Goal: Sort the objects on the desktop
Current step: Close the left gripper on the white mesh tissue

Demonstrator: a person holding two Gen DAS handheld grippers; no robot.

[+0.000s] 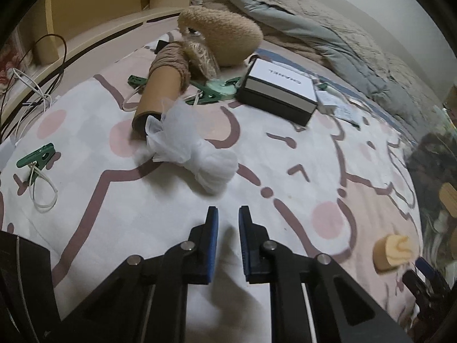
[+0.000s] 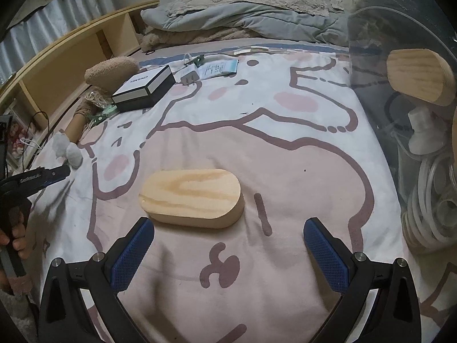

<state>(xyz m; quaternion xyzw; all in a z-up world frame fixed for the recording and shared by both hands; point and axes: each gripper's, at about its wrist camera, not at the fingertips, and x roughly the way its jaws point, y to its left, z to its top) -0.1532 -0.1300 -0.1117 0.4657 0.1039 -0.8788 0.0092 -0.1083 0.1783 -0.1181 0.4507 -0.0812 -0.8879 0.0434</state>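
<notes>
right gripper [image 2: 228,241]: wide open, lined up to grab the wooden block [image 2: 192,197] | left gripper [image 1: 228,223]: nearly closed, empty, near white mesh bundle [image 1: 190,148]

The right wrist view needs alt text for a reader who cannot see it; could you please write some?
The right gripper, jaws wide open and empty, hovers just short of an oval wooden block lying flat on a pink cartoon-print bedsheet. A black-and-white box sits farther back on the left, and a clear bin of clutter stands at the right edge.
</notes>
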